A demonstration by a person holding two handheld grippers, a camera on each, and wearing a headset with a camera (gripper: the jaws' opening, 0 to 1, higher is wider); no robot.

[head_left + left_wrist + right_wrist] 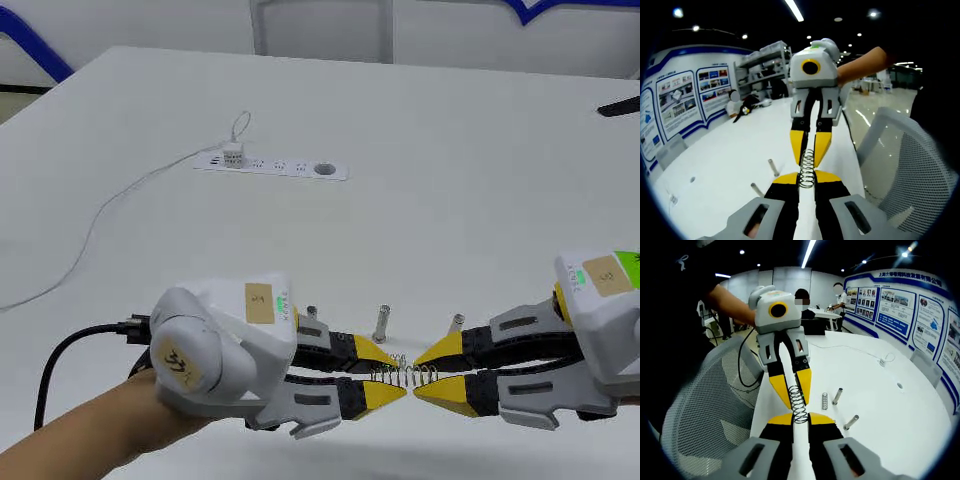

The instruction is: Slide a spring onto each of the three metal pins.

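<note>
Yellow-tipped, your left tongs (400,374) and right tongs (416,376) each clamp an end of one spring (407,375) near three pins (381,323). Your right gripper view adds a second spring (824,400) standing on the desk (880,390).

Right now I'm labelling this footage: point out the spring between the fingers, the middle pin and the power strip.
spring (405,376), head view, middle coils.
middle pin (381,324), head view, its upright shaft.
power strip (285,166), head view, its white top face.
</note>
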